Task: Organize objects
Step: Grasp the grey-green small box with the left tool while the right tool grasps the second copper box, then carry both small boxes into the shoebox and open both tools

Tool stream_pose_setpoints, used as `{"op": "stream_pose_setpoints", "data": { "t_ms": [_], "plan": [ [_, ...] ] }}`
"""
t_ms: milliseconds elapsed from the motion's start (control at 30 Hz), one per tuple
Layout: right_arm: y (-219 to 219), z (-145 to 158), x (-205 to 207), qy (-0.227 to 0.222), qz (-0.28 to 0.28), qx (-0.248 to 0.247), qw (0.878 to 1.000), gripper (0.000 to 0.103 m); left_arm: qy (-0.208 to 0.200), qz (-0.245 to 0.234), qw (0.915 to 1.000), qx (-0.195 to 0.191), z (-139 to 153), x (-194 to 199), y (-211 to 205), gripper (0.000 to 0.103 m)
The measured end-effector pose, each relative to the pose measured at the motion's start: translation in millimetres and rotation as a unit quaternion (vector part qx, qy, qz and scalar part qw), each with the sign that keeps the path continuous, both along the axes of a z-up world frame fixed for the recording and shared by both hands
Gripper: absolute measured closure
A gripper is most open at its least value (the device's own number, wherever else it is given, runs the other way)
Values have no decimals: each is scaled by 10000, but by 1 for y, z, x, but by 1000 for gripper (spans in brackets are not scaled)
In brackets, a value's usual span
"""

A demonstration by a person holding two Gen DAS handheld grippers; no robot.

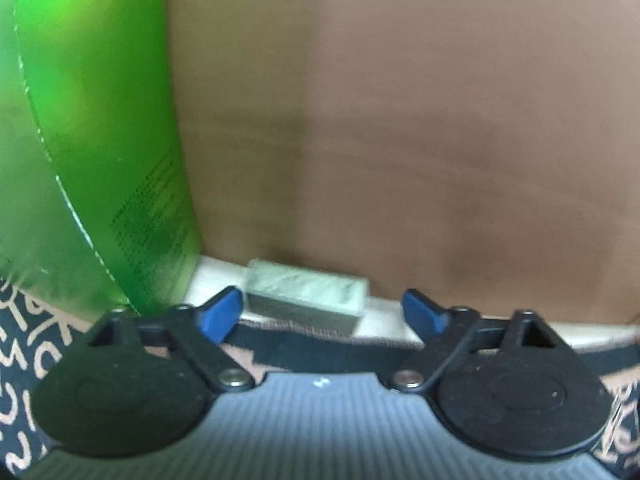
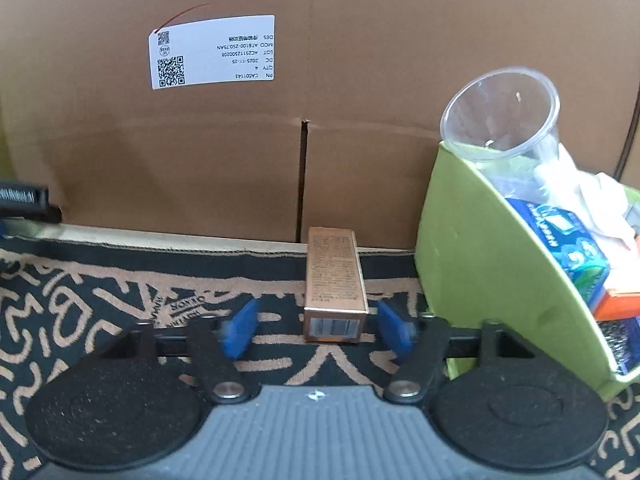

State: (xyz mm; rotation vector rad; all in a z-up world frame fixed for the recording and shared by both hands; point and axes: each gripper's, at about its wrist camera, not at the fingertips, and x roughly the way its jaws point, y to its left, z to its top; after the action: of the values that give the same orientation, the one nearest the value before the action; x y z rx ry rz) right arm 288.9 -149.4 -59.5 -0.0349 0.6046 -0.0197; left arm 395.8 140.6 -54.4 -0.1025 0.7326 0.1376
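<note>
The right claw (image 2: 316,330) stands open around a copper-coloured carton (image 2: 335,284) lying on the patterned cloth (image 2: 100,300), its blue pads apart from the carton's sides. Just right stands a green bin (image 2: 488,264) holding a clear plastic cup (image 2: 500,116), a blue packet (image 2: 568,240) and white wrapping. The left claw (image 1: 324,316) is open too, a small pale box (image 1: 308,292) just beyond its fingertips, untouched, against the cardboard box (image 1: 400,120), beside a green bag (image 1: 92,140).

backdrop: cardboard wall (image 2: 240,152) | surface: black-and-tan patterned cloth (image 2: 80,300)
</note>
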Motion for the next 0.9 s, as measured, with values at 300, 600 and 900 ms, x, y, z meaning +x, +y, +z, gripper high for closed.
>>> {"op": "stream_pose_setpoints", "data": {
  "t_ms": [300,600,900],
  "plan": [
    [-2,8,-43,-41,511,251,9984,67,3,-1321,9910,-213,9,-40,-22,42],
    [-14,9,-117,-3,1116,293,9933,68,77,-3014,9531,-277,22,-149,-76,42],
    [-60,19,-186,-325,791,288,9959,69,3,-3404,9393,-441,25,-215,-136,42]
  ]
}}
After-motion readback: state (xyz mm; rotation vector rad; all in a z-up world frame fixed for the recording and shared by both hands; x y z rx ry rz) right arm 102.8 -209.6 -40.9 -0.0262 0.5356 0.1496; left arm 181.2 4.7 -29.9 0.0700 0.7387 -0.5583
